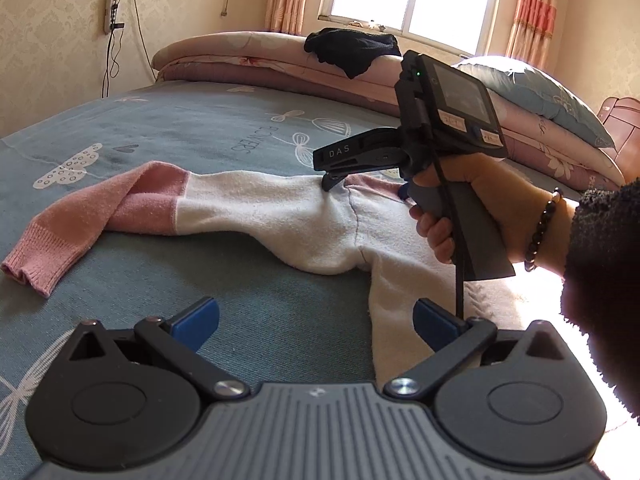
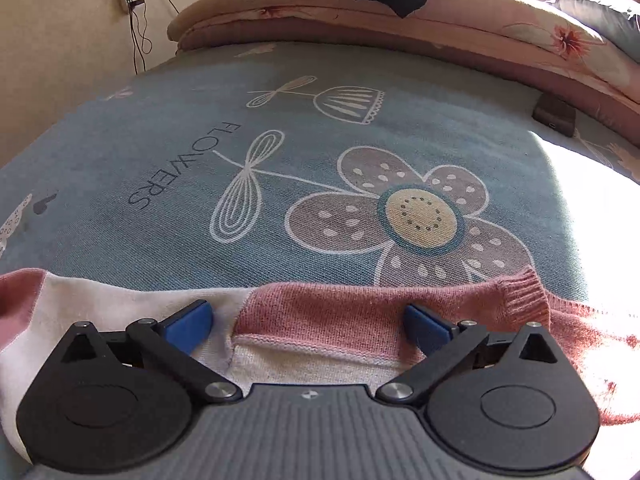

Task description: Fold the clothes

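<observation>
A white and pink knit sweater [image 1: 280,216] lies flat on the blue bed cover [image 1: 180,128], one pink-cuffed sleeve stretched to the left. My left gripper [image 1: 316,320] is open and empty, low over the cover by the sweater's side edge. My right gripper [image 2: 308,326] is open, with the pink collar [image 2: 340,308] between its jaws at the sweater's shoulder. In the left wrist view the right gripper [image 1: 332,184] presses down on the sweater's shoulder, held by a hand.
Folded pink quilts [image 1: 260,56] line the far side of the bed with a dark garment [image 1: 352,48] on top and a blue pillow [image 1: 536,92] to the right. A small dark box [image 2: 554,114] lies on the cover by the quilts.
</observation>
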`<action>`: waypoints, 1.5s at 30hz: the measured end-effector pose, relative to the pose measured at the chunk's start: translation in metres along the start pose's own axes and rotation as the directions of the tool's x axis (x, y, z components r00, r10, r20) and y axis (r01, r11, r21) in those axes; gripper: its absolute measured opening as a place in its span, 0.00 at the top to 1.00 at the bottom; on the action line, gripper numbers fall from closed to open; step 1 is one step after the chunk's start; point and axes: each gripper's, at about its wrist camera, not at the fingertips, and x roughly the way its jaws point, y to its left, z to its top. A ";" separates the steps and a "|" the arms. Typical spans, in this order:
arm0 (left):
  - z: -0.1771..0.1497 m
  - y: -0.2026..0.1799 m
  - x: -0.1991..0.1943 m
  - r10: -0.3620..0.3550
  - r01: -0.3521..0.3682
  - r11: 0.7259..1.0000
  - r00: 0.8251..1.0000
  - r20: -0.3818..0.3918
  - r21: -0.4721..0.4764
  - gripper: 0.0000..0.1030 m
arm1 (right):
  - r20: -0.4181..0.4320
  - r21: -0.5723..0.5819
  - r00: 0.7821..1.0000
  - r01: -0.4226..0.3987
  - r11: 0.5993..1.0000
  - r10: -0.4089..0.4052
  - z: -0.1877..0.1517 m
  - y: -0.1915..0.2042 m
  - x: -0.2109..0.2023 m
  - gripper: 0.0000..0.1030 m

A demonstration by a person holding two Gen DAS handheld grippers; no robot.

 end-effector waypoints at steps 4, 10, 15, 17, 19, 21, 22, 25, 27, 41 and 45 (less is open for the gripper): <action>0.000 0.000 -0.002 0.003 -0.003 1.000 1.000 0.007 0.004 0.01 | 0.030 0.001 0.998 -0.048 0.999 0.048 -0.001 -0.004 -0.032 0.00; 0.000 0.000 -0.009 -0.011 0.011 1.000 0.999 0.041 0.000 0.01 | 0.069 -0.041 0.993 -0.098 0.994 0.100 -0.011 -0.017 -0.114 0.00; -0.001 -0.003 -0.016 -0.105 0.105 0.994 0.992 0.070 -0.004 0.01 | 0.147 -0.037 0.985 -0.090 0.995 0.094 -0.029 -0.040 -0.197 0.00; -0.002 -0.006 -0.016 -0.147 0.148 0.989 0.987 0.059 -0.002 0.01 | 0.159 -0.024 0.984 -0.082 0.996 0.085 -0.040 -0.052 -0.221 0.00; -0.004 -0.010 -0.015 -0.163 0.162 0.987 0.985 0.050 0.014 0.01 | 0.160 -0.008 0.984 -0.075 0.997 0.075 -0.054 -0.064 -0.243 0.00; -0.006 -0.015 -0.014 -0.145 0.143 0.989 0.988 0.045 0.038 0.01 | 0.146 0.014 0.987 -0.064 0.998 0.061 -0.068 -0.073 -0.255 0.00; -0.007 -0.018 -0.013 -0.135 0.133 0.990 0.990 0.043 0.049 0.01 | 0.138 0.035 0.988 -0.077 0.996 0.071 -0.078 -0.078 -0.260 0.00; -0.009 -0.020 -0.012 -0.125 0.123 0.991 0.991 0.040 0.048 0.01 | 0.111 0.107 0.988 -0.116 0.987 0.104 -0.110 -0.093 -0.265 0.00; -0.009 -0.019 -0.013 -0.134 0.133 0.991 0.990 0.038 0.030 0.01 | 0.091 0.160 0.987 -0.144 0.977 0.130 -0.135 -0.100 -0.259 0.00; -0.012 -0.015 -0.003 -0.082 0.082 0.997 0.997 -0.001 0.013 0.01 | 0.074 0.265 0.994 -0.100 0.959 0.083 -0.221 -0.104 -0.208 0.00; -0.013 -0.017 -0.002 -0.079 0.080 0.997 0.997 -0.006 0.019 0.01 | 0.087 0.203 0.996 -0.050 0.978 0.032 -0.227 -0.092 -0.207 0.00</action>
